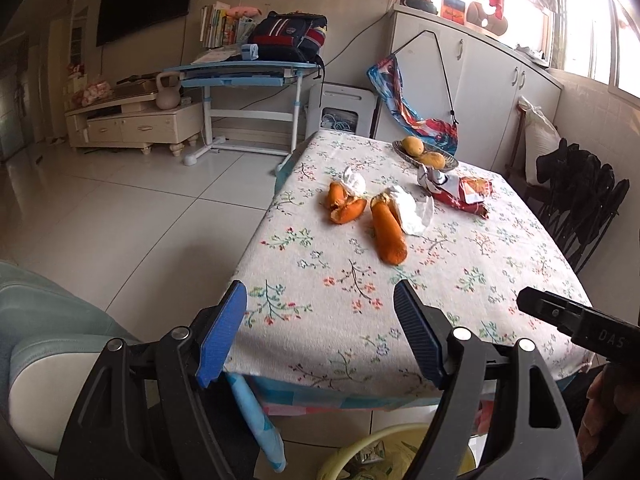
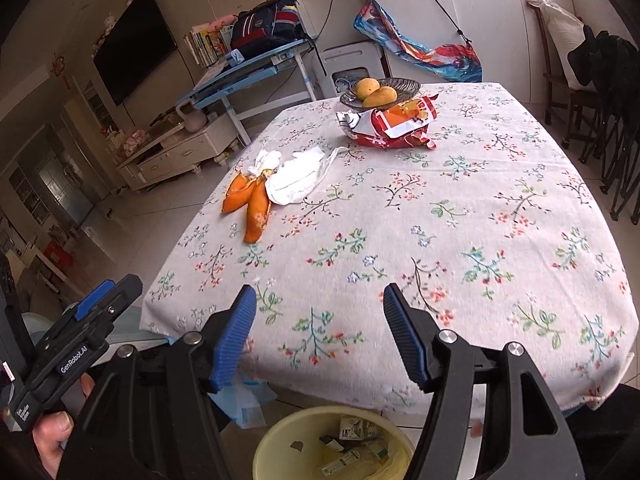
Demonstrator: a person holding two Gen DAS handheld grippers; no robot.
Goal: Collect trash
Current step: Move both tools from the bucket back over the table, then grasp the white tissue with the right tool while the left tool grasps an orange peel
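Both the left gripper [image 1: 320, 336] and right gripper [image 2: 320, 336] gape wide and empty over the table [image 2: 500, 240], where two orange peels [image 2: 248, 204], tissues [image 2: 296, 178] and one red wrapper [image 2: 396, 128] lie beside a dish [image 2: 404, 86] holding two mangoes [image 2: 376, 92], while the yellow bin [image 2: 280, 436] below holds cartons

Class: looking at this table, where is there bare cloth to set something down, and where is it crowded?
Free: the near half of the tablecloth, between the table's front edge and the orange peels, and the right side. Crowded: the far left, where peels, crumpled tissue, red wrapper and fruit dish cluster.
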